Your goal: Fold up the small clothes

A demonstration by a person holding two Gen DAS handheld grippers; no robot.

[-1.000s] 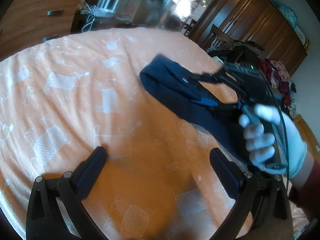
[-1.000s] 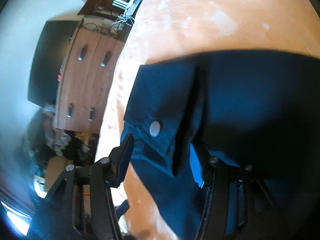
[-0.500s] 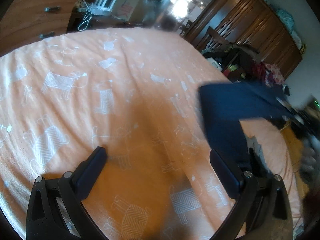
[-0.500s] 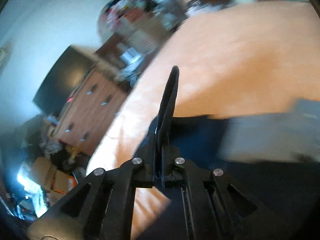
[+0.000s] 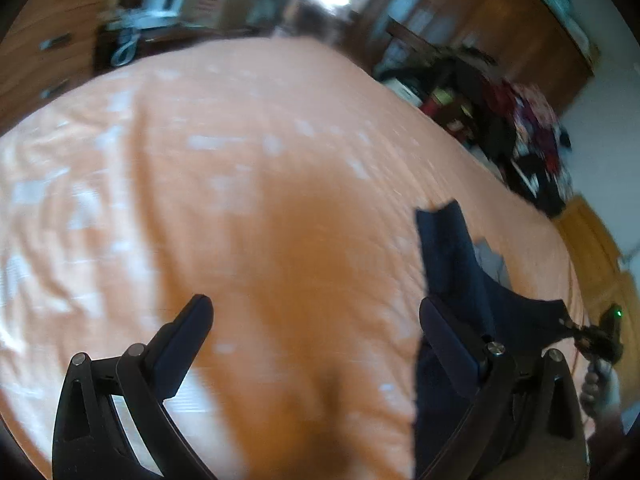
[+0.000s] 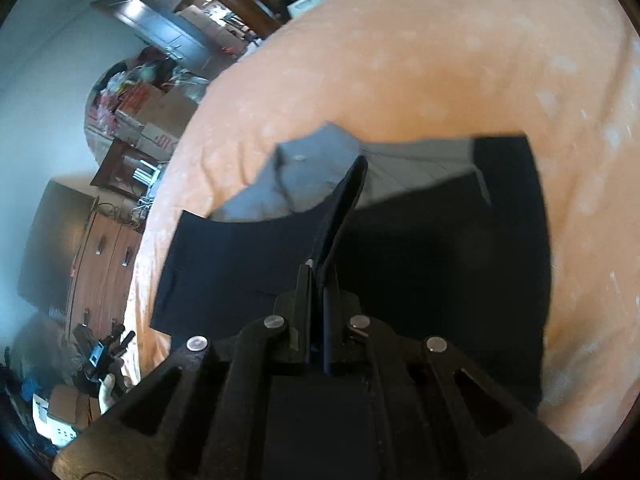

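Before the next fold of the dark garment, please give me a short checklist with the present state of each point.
1. Right gripper shut on the dark garment: ok.
2. Left gripper open and holding nothing: ok.
3. Garment lies flat on the orange bedspread: not ok; a pinched edge is raised.
4. Grey inner lining is turned out: not ok.
5. Bare bedspread ahead of the left gripper for laying the fold: ok.
6. How firm the pinch is: cannot tell.

Navy garment [image 6: 440, 248] w/ grey lining, orange bedspread [image 5: 240, 200] w/ white print.
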